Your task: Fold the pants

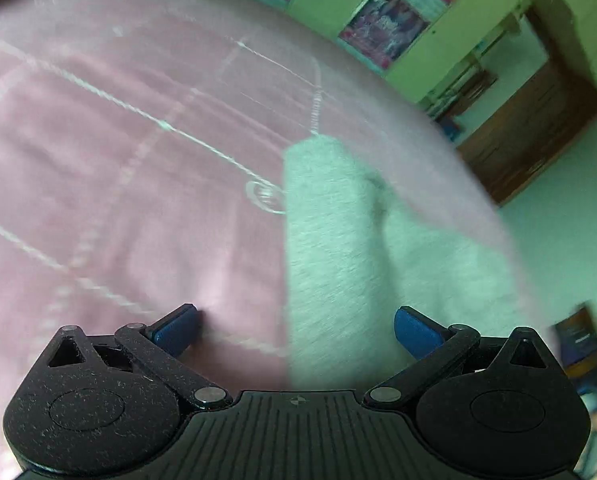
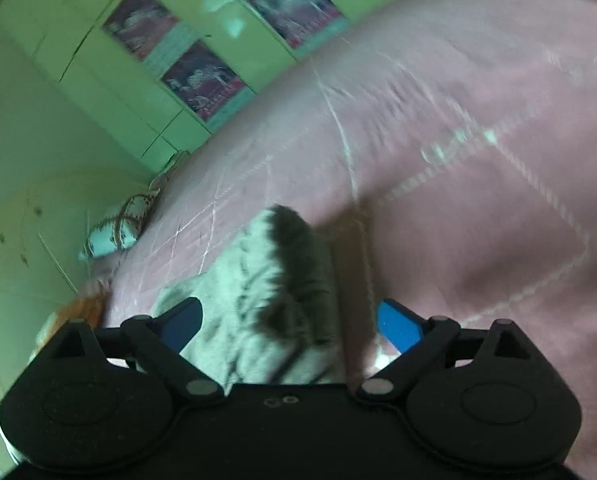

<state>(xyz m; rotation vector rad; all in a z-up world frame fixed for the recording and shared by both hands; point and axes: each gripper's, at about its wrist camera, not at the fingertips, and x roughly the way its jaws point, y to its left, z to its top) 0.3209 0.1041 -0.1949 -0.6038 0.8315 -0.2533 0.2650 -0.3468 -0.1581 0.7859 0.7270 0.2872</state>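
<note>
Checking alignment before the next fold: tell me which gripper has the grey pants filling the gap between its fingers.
The right gripper: the grey pants fill its gap. At the left gripper they cover only the right half; pink bedspread shows on the left.

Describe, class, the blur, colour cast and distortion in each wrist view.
Left wrist view: motion-blurred pink bedspread and grey pants, greenish cast, fisheye bending. Right wrist view: similar smear and curvature; pants partly shadowed.
</note>
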